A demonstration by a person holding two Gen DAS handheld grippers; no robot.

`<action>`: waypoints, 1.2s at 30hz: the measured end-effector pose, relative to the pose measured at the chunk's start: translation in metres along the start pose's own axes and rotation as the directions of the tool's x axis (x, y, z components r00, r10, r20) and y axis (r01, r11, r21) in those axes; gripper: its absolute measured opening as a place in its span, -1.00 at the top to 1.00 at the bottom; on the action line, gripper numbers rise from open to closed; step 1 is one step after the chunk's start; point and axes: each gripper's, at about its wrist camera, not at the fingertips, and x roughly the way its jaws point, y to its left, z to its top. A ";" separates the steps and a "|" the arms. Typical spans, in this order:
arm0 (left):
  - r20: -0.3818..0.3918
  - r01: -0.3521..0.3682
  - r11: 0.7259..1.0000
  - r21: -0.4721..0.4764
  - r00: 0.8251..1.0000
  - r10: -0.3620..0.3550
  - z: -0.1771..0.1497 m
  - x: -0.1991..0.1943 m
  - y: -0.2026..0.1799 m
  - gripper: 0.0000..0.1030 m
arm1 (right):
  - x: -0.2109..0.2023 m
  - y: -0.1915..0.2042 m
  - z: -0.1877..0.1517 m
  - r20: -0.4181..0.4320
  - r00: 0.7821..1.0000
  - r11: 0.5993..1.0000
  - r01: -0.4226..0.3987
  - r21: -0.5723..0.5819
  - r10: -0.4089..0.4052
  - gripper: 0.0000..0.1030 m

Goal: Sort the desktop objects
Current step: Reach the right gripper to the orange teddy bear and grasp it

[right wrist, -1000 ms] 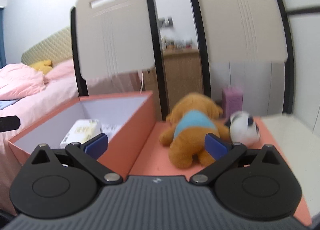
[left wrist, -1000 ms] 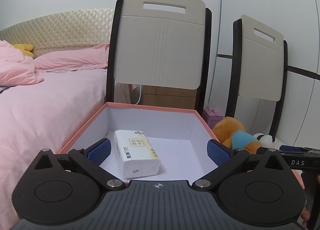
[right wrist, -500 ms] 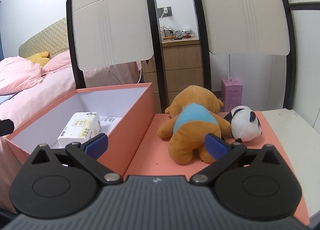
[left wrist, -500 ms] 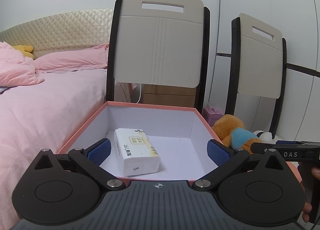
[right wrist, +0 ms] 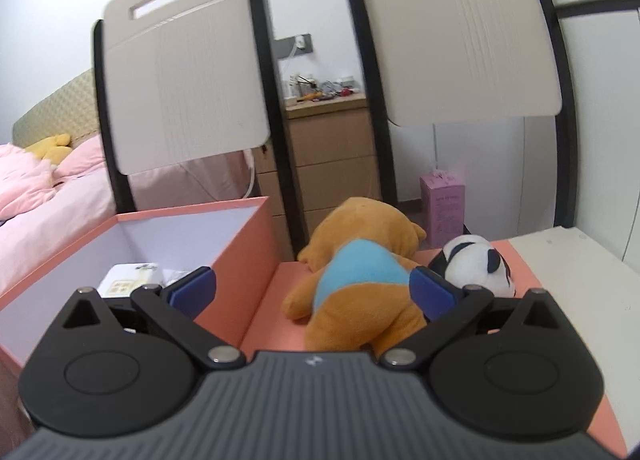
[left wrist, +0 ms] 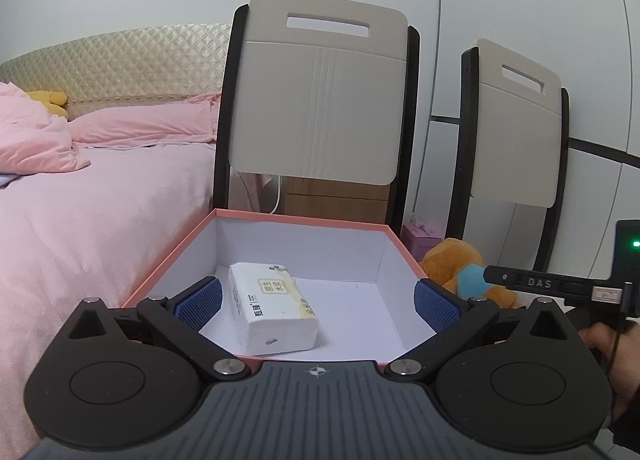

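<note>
Illumination is soft, even and moderately bright in both views, with only faint shadows inside the box (left wrist: 300, 252). Fisheye distortion bends the chair backs (right wrist: 456, 31) and wall lines toward the edges, and the corners darken. The left view is sharp; the right view shows slight motion blur.

The left wrist camera sits low at the near edge of the pink box (left wrist: 304, 216), looking straight across its open inside toward the two chairs (left wrist: 326, 99); the right wrist camera, further right and close over the orange plush bear (right wrist: 362, 272), faces the same chairs; both views share the box, bear and chairs
</note>
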 end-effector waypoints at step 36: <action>0.035 0.015 0.999 -0.047 0.999 -0.013 0.005 -0.009 0.007 -1.00 | 0.011 -0.005 0.038 0.061 0.998 0.999 0.017 0.040 -0.020 -0.36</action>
